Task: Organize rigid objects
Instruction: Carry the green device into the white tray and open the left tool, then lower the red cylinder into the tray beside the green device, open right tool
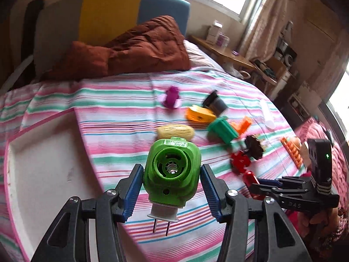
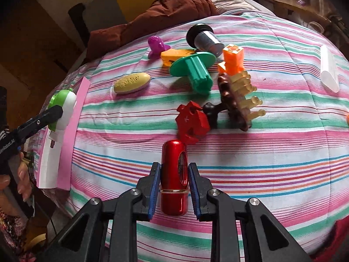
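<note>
Green plug-in vaporizer (image 1: 172,174) is pinched in the left tongs (image 1: 172,183), lifted over the striped bed (image 1: 113,113) right by the pink-edged white tray (image 1: 43,163). Right tongs (image 2: 173,190) are clamped narrow on a red metal capsule (image 2: 173,179), with the toy pile (image 2: 218,83) just beyond it.

Green plug-in device (image 1: 172,172): white label on its top edge, print too blurred to read, right gripper (image 1: 267,182): raised letters "DAS" on its black body, red puzzle-shaped piece (image 2: 192,122): a "K"-like mark
</note>
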`<state>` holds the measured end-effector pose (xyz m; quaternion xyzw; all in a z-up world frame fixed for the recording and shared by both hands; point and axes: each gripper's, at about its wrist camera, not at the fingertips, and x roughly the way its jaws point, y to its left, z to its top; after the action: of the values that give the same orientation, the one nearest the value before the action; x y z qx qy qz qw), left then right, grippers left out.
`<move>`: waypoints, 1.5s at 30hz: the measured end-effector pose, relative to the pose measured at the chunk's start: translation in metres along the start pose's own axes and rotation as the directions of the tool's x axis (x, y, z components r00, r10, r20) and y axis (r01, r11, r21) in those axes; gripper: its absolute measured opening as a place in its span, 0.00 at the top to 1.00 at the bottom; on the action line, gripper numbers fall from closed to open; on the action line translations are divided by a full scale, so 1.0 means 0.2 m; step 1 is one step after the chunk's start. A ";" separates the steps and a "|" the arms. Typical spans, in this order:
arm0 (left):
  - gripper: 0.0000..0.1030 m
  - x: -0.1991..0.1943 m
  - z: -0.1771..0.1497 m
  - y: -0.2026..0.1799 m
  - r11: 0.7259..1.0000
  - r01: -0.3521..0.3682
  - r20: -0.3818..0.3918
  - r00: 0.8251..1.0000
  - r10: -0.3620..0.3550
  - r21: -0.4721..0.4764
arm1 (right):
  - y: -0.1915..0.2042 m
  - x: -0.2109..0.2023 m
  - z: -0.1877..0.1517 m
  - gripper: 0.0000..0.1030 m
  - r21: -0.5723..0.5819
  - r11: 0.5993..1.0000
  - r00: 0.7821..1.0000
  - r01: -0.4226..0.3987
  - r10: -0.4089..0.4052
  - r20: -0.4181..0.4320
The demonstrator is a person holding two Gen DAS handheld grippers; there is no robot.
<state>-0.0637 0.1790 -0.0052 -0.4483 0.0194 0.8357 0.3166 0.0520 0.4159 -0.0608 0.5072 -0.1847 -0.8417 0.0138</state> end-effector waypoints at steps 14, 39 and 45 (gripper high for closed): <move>0.47 -0.05 -0.01 0.83 0.917 -0.357 -0.032 0.934 0.357 -0.176 | 0.10 0.01 -0.02 0.75 -0.048 0.993 0.994 -0.104 0.105 0.028; 0.47 -0.29 -0.16 1.01 0.864 -0.348 0.066 0.916 0.397 -0.363 | 0.42 0.07 0.10 0.75 -0.122 0.971 0.976 -0.205 0.212 0.044; 0.47 -0.32 -0.26 0.92 0.894 -0.296 0.087 0.936 0.342 -0.335 | 0.72 0.14 0.24 0.75 -0.172 0.949 0.961 -0.264 0.273 0.034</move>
<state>-0.1001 -0.0185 -0.0340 -0.4226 -0.0643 0.8986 0.0993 -0.0258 0.2905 -0.0175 0.4501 -0.1816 -0.8586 0.1650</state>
